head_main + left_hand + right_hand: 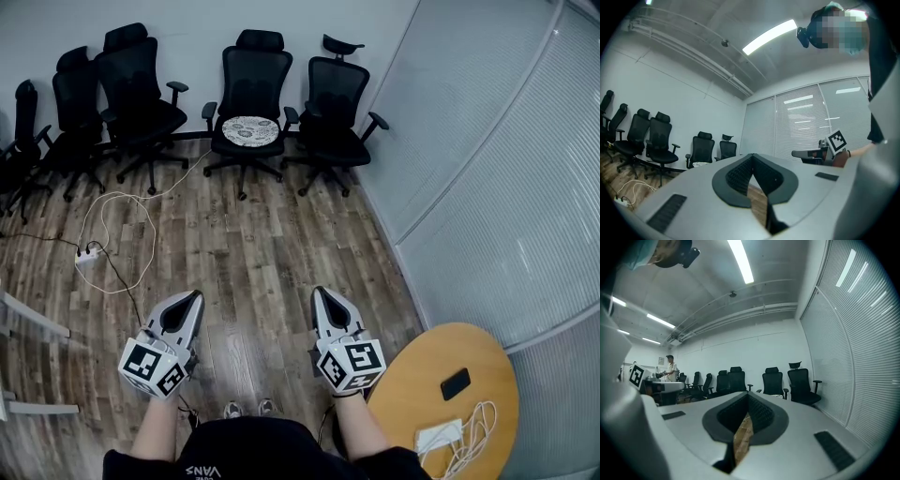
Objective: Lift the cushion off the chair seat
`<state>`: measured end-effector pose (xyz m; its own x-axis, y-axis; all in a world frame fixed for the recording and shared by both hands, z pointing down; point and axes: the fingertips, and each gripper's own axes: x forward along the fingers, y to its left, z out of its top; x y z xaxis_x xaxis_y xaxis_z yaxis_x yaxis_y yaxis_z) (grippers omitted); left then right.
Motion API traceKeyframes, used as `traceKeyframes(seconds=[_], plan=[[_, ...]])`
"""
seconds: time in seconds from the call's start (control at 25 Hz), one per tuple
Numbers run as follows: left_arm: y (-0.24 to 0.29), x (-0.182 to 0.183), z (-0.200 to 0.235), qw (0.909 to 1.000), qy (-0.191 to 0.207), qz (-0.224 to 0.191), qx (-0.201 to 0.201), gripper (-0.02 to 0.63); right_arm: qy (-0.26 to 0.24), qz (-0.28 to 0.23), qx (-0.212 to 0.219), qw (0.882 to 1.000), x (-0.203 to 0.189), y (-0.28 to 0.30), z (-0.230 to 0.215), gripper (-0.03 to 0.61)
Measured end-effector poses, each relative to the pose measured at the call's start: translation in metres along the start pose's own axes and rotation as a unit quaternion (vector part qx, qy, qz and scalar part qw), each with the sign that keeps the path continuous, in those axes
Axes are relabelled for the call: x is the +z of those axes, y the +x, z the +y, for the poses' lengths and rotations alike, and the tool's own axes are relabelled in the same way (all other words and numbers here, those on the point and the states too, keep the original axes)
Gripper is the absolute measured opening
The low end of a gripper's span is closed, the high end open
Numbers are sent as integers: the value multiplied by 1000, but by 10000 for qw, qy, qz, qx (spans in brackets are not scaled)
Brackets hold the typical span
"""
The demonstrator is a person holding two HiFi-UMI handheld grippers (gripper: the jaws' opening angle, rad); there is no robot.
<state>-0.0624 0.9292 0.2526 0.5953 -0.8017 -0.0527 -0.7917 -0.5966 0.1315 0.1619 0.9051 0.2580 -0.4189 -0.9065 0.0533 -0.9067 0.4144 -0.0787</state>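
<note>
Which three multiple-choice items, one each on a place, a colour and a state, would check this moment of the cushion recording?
1. Where does the cushion lie?
A. on the round table
B. on the seat of an office chair
C. on the floor

2. What colour is that office chair?
A. red
B. white
C. black

3. How do the left gripper and the right gripper stand?
A. both shut, holding nothing
B. both wide open
C. both shut on the cushion

Answers:
1 B: the head view shows the cushion flat on the chair's seat.
2 C: its back, arms and base are all black.
3 A: in each gripper view the jaws meet with nothing between them, and the cushion is well away from both.
</note>
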Motion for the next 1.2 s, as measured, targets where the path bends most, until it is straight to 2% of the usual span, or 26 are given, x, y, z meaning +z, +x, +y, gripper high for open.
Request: traceKeyframes(seconds=[0.32, 0.6, 1.2], plan=[[5, -2, 21, 9999, 28, 106, -48, 11, 21, -16, -64, 10000, -2, 17, 9, 17], [27, -2, 38, 9999, -42, 118, 13, 11, -5, 5, -63, 10000, 2, 44, -7, 17], [113, -1, 66, 9997, 64, 62, 218, 11, -40, 24, 129, 9999, 7, 116, -74, 17]])
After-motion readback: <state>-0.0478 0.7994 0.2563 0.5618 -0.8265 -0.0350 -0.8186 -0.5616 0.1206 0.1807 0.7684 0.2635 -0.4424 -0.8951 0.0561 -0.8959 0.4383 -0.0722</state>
